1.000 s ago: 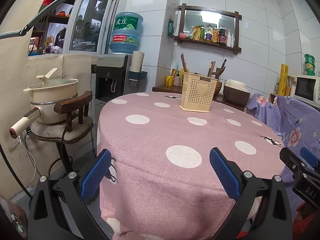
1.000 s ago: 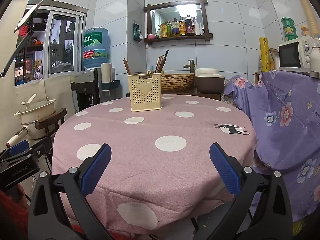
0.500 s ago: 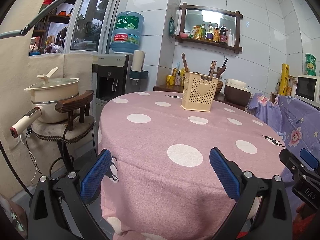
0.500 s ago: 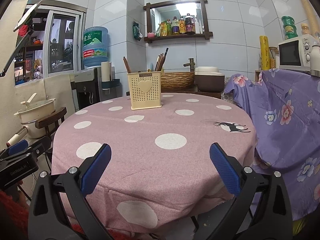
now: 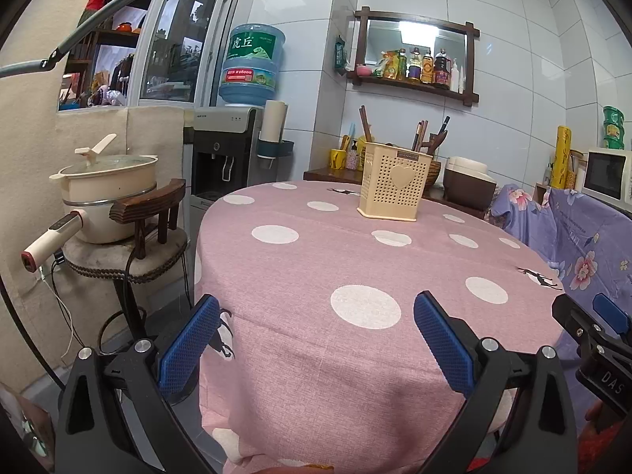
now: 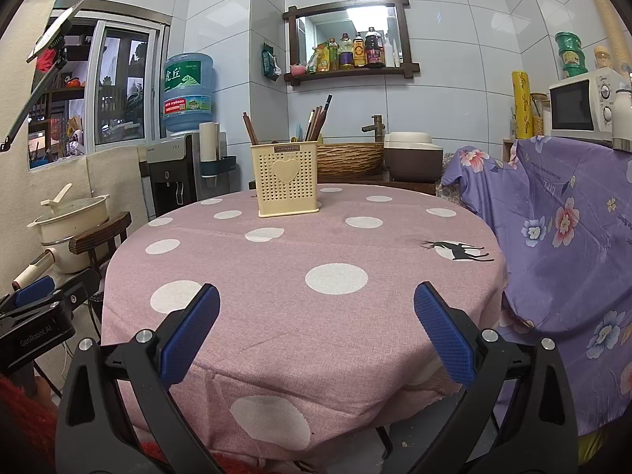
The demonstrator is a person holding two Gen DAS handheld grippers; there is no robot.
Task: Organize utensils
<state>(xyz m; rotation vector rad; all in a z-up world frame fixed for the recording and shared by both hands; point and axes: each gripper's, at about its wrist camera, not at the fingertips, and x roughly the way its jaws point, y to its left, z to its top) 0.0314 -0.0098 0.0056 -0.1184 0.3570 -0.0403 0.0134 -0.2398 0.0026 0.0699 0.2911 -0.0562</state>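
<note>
Left gripper (image 5: 316, 328): wide open, holding nothing, hanging over the near edge of the table.
Right gripper (image 6: 316, 316): wide open too, holding nothing.
Holder: a cream plastic utensil holder with little holes and a heart (image 6: 287, 179) stands upright on the far side of the round table with the pink dotted cloth (image 6: 335, 308), well apart from both grippers.
Sticks: dark wooden chopsticks (image 6: 318, 118) poke out of its top, leaning.
Feel: probably light, stiff and smooth, so they may slip or roll.
Where to hold: likely the top ends sticking out.
</note>
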